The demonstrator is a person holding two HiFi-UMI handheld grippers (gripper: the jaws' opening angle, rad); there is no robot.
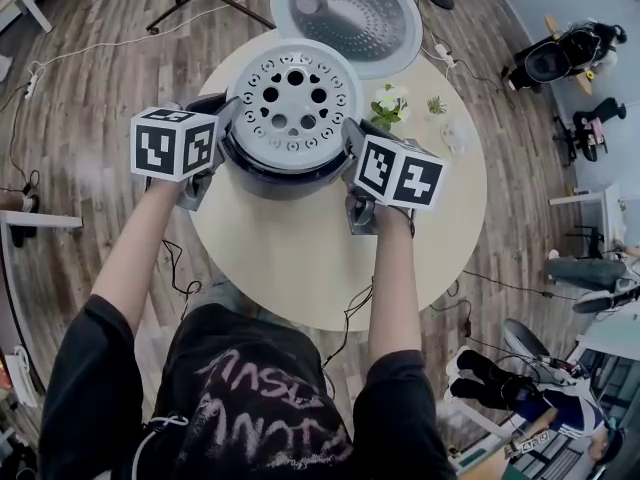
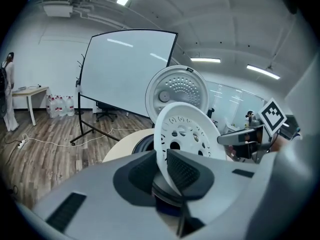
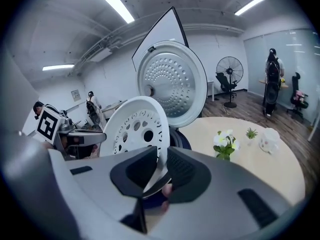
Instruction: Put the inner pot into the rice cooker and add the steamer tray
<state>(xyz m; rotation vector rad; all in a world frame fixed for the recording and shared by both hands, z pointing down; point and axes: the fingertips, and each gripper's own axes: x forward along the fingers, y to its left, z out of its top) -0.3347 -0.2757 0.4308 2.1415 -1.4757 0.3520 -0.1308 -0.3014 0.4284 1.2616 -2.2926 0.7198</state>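
Observation:
A white steamer tray (image 1: 293,98) with round holes sits level over the top of the dark rice cooker (image 1: 262,176) on the round table. My left gripper (image 1: 222,138) is shut on the tray's left rim; my right gripper (image 1: 350,154) is shut on its right rim. In the left gripper view the tray (image 2: 186,138) stands edge-on between the black pads (image 2: 184,171). The right gripper view shows the tray (image 3: 137,128) clamped the same way. The cooker's lid (image 1: 347,13) stands open behind. The inner pot is hidden under the tray.
The beige round table (image 1: 300,258) also holds a small bunch of white flowers (image 1: 390,103), a tiny green plant (image 1: 436,105) and a white item (image 1: 456,136). Cables run over the wooden floor. A projection screen on a stand (image 2: 127,74) and a person (image 3: 272,79) are nearby.

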